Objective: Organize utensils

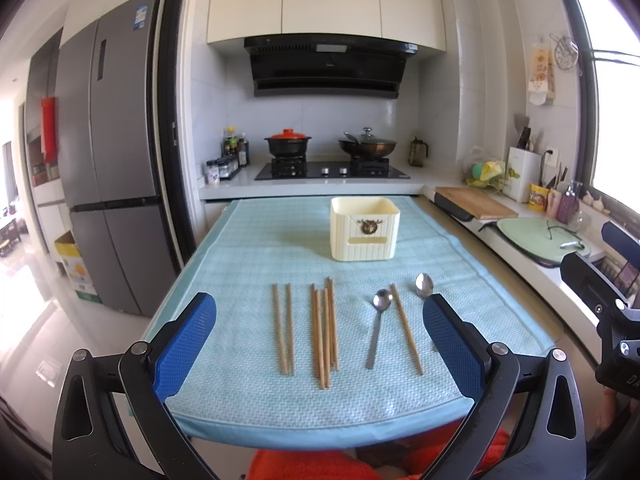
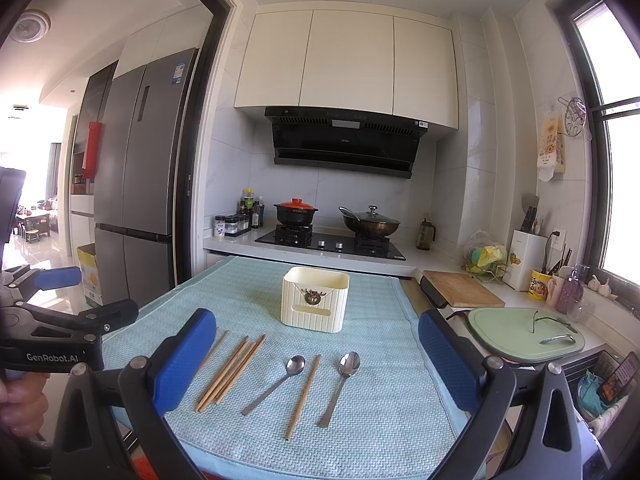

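A cream utensil holder stands empty-looking at the far middle of a teal mat. Nearer lie a pair of wooden chopsticks, a bundle of several chopsticks, a steel spoon, a single chopstick and a second spoon. My left gripper hovers open over the mat's near edge, holding nothing. My right gripper is open and empty too, to the right of the left one.
Beyond the mat is a hob with a red-lidded pot and a lidded wok. On the right counter lie a wooden cutting board and a green board. A grey fridge stands left. A hand holds the left gripper.
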`<state>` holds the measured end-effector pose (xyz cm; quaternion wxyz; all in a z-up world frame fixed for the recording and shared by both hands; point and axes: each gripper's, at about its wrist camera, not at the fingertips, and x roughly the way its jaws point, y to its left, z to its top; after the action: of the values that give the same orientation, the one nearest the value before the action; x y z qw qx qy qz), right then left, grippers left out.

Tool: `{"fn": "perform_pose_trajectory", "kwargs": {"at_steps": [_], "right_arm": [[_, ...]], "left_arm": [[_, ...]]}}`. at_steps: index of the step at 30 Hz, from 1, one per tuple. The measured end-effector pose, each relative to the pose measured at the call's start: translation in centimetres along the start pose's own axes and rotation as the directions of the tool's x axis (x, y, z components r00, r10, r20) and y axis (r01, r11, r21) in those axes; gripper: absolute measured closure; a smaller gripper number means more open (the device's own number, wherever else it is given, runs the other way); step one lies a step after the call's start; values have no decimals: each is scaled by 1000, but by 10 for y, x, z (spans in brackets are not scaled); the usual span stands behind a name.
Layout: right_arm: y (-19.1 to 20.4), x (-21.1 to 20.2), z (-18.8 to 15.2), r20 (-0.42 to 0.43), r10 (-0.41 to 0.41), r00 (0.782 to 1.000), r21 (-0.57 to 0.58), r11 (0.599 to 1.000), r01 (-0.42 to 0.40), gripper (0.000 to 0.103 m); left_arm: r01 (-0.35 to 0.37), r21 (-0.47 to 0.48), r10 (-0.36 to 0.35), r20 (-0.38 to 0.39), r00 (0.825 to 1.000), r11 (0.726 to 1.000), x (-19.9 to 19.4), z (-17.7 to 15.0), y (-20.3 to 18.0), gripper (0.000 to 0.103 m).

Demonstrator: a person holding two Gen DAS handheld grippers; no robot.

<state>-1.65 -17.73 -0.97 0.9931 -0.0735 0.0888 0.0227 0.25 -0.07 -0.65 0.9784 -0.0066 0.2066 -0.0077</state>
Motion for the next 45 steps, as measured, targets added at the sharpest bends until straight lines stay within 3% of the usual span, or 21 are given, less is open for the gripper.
{"fn": "perform_pose_trajectory", "kwargs": {"at_steps": [13,19,22,27,33,39,45], "right_arm": [[1,1,-1,-5,0,1000,4,1000,0,0],[0,7,-5,1,-9,1000,11,1000,9,0],[-4,15,-6,-17,-6,1000,17,1000,7,0],[-11,32,-12,-42,-13,999,17,1000,14,0],[-24,57,-23,-73,5,997,64,998,0,0],[-31,92,-36,-147,4,989,57,998,5,0],[-33,133,-63,-233,32,972,45,999,-22,0]], "left_arm": [[-6,7,6,-8,1000,1000,4,-2,0,0],[28,60,-25,-53,998,998,16,-7,-9,0],[13,100,-5,-83,997,995,25,-10,-14,0],[32,106,-14,-167,986,994,47,-16,-13,0],[79,-9,-79,-267,961,997,84,-24,10,0],[-12,-2,11,-247,969,1000,117,-25,35,0],[-63,-106,27,-309,951,992,179,-36,70,0]]}}
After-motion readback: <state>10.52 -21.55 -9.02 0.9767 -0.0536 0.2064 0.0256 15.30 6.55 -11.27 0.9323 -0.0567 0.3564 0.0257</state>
